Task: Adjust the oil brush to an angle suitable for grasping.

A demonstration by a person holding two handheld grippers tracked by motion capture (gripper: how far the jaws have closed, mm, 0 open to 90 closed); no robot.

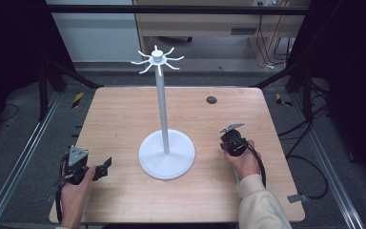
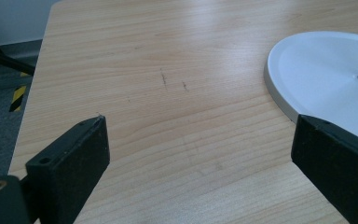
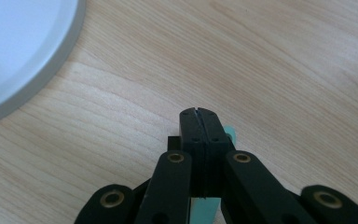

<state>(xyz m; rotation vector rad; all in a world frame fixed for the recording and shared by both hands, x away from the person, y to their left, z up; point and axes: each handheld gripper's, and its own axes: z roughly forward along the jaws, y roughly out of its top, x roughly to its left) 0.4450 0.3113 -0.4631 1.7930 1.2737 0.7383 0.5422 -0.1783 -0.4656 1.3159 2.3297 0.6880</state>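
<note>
A white stand (image 1: 162, 105) rises from the middle of the wooden table (image 1: 124, 114), with a round base (image 1: 167, 153) and a ring of hooks (image 1: 157, 59) on top. My left gripper (image 1: 104, 168) is near the front left edge and points toward the base. Its jaws are wide open (image 2: 200, 163) over bare wood, with the base (image 2: 317, 74) just past the right one. My right gripper (image 1: 232, 140) is right of the base, tilted down at the table. Its jaws (image 3: 199, 114) are pressed together with a thin teal piece (image 3: 230, 134) showing between and under them. The base rim (image 3: 37, 88) lies at upper left.
A small dark round hole (image 1: 211, 100) sits in the table's far right part. Black frame struts (image 1: 52, 76) stand at both back corners, and cables (image 1: 310, 157) lie on the floor to the right. The table's left edge (image 2: 32, 93) is close to my left gripper.
</note>
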